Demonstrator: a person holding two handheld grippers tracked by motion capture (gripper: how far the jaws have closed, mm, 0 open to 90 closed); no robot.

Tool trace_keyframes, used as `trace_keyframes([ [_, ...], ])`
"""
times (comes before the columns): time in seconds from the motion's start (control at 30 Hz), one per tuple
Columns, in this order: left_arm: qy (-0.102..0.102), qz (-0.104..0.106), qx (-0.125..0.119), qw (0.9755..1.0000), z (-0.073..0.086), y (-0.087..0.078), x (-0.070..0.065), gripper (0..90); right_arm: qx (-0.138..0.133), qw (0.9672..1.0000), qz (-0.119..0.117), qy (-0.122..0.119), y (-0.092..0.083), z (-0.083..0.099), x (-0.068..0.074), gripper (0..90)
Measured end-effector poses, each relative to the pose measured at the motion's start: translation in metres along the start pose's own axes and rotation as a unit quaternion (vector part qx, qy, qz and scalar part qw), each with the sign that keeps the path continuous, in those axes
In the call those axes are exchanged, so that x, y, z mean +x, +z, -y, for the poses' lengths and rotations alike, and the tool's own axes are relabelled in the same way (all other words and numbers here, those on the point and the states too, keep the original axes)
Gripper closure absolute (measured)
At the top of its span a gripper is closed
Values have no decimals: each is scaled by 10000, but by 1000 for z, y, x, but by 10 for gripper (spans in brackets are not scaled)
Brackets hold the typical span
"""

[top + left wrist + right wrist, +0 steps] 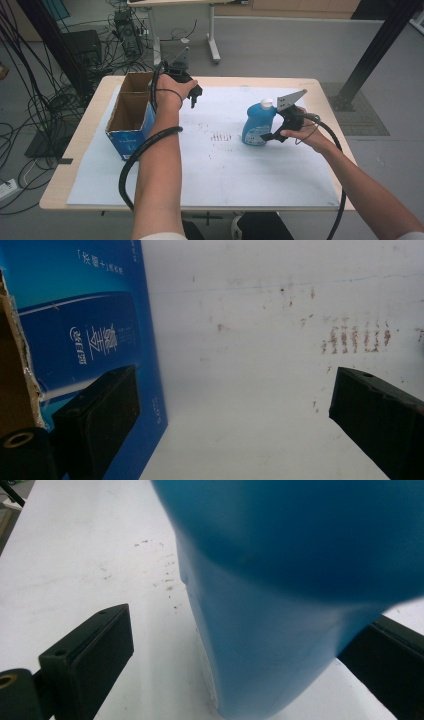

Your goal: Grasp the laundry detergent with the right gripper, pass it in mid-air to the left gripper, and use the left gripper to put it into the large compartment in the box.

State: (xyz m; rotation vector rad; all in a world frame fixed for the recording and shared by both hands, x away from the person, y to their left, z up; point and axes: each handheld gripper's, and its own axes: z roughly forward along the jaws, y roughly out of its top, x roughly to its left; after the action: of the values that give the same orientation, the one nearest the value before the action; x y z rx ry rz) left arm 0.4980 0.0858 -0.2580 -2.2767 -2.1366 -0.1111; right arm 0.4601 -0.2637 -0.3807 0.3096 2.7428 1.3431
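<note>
On the smudged white sheet [220,165], the right gripper's [272,135] parted fingers straddle a smooth, rounded blue bottle [257,125], ungrasped.

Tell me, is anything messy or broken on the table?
Yes. Rows of reddish-brown marks stain the white sheet left of the blue bottle, and the blue box has a ragged, torn cardboard edge. Nothing is spilled.
</note>
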Motion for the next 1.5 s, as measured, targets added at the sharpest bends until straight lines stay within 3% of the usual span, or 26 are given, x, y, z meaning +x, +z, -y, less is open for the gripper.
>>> trace_keyframes([
  [0.3,-5,-1,-33,10000,1,-3,0,66,-236,9997,-2,84,0,0,-1,33],
  [1.5,23,8,-63,10000,3,-5,0,66,-312,9995,52,85,7,-1,0,31],
])
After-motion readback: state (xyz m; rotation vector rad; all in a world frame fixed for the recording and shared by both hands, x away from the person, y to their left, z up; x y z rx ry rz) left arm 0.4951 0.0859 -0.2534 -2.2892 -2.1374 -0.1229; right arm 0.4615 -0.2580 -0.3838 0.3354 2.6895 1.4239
